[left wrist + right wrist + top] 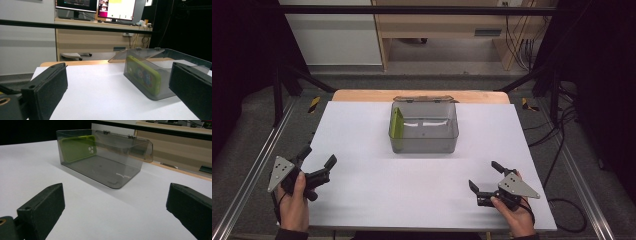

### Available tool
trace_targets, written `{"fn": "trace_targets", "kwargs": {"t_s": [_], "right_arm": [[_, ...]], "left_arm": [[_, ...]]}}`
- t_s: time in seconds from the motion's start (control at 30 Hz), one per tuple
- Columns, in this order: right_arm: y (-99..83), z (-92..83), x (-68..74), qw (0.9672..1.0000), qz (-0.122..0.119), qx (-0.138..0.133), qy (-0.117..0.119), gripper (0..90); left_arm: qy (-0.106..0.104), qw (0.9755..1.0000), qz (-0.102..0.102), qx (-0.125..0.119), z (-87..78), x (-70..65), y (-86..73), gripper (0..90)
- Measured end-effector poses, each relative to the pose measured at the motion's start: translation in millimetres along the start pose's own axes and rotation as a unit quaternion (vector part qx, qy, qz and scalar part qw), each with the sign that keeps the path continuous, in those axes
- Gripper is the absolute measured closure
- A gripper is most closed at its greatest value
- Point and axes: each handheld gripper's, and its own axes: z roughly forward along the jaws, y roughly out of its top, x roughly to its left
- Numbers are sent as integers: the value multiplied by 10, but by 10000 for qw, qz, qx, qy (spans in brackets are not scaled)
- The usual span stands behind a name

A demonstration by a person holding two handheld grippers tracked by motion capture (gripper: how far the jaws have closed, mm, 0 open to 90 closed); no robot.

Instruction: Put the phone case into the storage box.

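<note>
Two grippers at the near edge of the table (362, 200), both with jaws spread wide and holding nothing: left gripper (318, 161) by the near left corner, right gripper (485, 176) by the near right corner. Well apart from both, toward the far edge at the middle, a smoky clear box (424, 127), lid hinged back. Inside, a green phone case (397, 125) upright against the left wall. Bare white surface between grippers and box, nothing in the way.
</note>
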Motion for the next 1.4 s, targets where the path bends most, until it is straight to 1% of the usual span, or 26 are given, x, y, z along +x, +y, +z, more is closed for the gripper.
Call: {"fn": "trace_targets", "kwargs": {"t_s": [0.23,0.33,0.57,0.77,0.9,0.93,1.0,1.2,1.3,1.4], "right_arm": [[6,-4,5,10000,3,-31,7,20],[4,2,8,10000,-11,-12,18,22],[4,3,11,10000,-23,-7,23,21],[5,4,16,10000,-36,-9,25,22],[5,6,19,10000,-47,-4,29,22],[5,6,20,10000,-47,-4,28,22],[5,5,18,10000,-47,-7,29,22],[5,6,19,10000,-35,-16,39,22],[6,4,20,10000,-35,-18,36,22],[5,3,18,10000,-34,-17,35,21]], "left_arm": [[-11,10000,-24,-12,-44,-4,-18,17],[-39,10000,20,22,-59,-5,-30,17],[-91,9999,45,36,-95,-19,-70,17],[-134,9998,134,96,-135,-30,-101,16],[-207,9996,142,99,-142,-57,-122,15],[-193,9996,195,117,-146,-62,-127,15],[-265,9992,252,159,-145,-77,-142,14],[-382,9985,306,228,-135,-120,-189,12],[-431,9984,310,217,-133,-144,-226,12],[-455,9979,376,263,-141,-157,-264,12]]}}
